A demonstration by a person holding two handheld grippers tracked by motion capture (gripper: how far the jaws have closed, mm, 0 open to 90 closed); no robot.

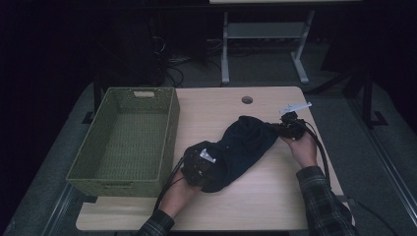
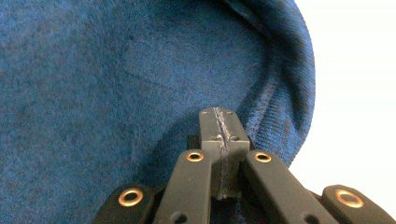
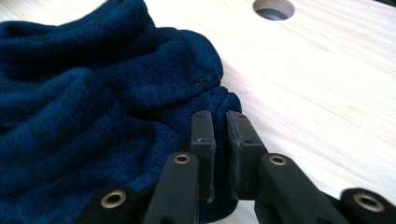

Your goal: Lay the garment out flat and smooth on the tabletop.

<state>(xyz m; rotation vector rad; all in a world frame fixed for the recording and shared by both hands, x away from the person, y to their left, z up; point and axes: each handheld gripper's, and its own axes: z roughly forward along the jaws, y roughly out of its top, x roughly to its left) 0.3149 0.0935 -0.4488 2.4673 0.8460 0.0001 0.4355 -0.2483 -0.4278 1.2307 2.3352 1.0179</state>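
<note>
A: The left claw [image 1: 200,166] is clenched on the sweater's [image 1: 243,147] near end, mid-worktop [image 1: 275,196].

B: Farther right, the right claw [image 1: 287,129] pinches the far edge, a thin fold in a narrow gap.

A: That fold could slip during lifting, missing the basket [image 1: 125,142] on the left.

Left tongs [image 1: 200,164] sit at the near left, jaws pressed fully together. Right tongs [image 1: 290,125] reach farther out to the right, jaws nearly closed, a narrow gap between the pads [image 3: 204,135].
</note>
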